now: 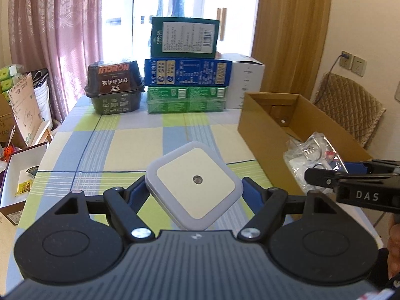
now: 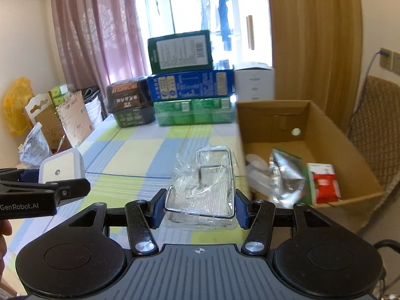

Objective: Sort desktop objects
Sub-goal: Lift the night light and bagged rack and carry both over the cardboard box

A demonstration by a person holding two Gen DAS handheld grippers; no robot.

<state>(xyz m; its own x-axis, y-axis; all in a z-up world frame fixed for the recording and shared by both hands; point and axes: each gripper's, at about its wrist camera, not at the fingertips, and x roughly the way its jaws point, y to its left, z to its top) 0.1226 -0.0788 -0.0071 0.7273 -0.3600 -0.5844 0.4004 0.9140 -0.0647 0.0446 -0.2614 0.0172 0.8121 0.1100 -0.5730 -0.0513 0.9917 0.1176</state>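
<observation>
My left gripper (image 1: 193, 195) is shut on a white square night light (image 1: 194, 183), held above the checked tablecloth (image 1: 125, 147); it also shows in the right wrist view (image 2: 61, 168) at the left. My right gripper (image 2: 200, 208) is shut on a clear plastic bag holding a wire metal rack (image 2: 203, 190), lifted just left of the open cardboard box (image 2: 275, 112). The bag also shows in the left wrist view (image 1: 312, 155) beside the box (image 1: 262, 125). The box holds a foil pouch (image 2: 285, 172), a red-and-white packet (image 2: 325, 182) and a white item.
Stacked green and blue cartons (image 1: 185, 75), a white box (image 1: 247, 82) and a black noodle bowl pack (image 1: 115, 87) stand at the table's far edge. A chair (image 1: 350, 110) is behind the box. Boxes and bags (image 2: 50, 125) crowd the floor at left.
</observation>
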